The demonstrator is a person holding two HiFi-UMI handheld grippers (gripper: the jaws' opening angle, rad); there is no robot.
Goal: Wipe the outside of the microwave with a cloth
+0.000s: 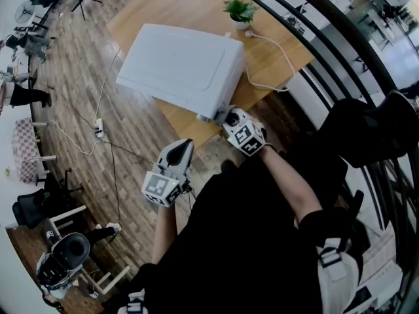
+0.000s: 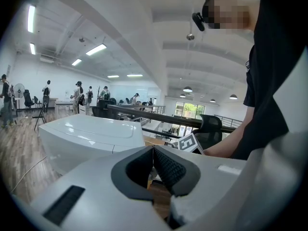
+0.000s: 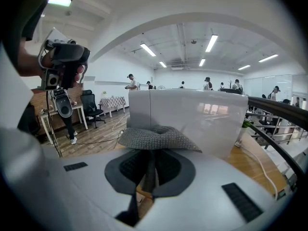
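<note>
- The wooden table (image 1: 275,64) carries the microwave (image 1: 183,67). Only the head view shows its whole white top. There the long axis runs from upper left to lower right, and a narrow side face along the lower edge is turned toward the person.
- The left gripper view shows the microwave (image 2: 86,134) low and from the side, with its rounded top panel ahead and to the left. The right gripper view shows the microwave (image 3: 192,119) close up as a glossy upright wall. A vertical seam runs near its left end, and ceiling lights are reflected in it.
- The right gripper (image 1: 226,118) is at the microwave's near, lower-right corner in the head view. Its marker cube faces the camera.
- In its own view, the right gripper (image 3: 151,170) is clenched on the cloth (image 3: 156,137). This is a grey knitted piece that spreads in a wide fold above the pads, just in front of the microwave's wall. Whether the cloth touches the wall I cannot tell. The head view barely shows the cloth.
- The left gripper (image 1: 186,146) hangs over the floor, below the table's edge and apart from the microwave, with its tips pointing up toward the table.
- In the left gripper's own view (image 2: 154,150), the ribbed pads are pressed together with nothing between them.
- A small potted plant (image 1: 239,12) stands at the far side of the table beside the microwave. A white cable (image 1: 278,51) lies past it.
</note>
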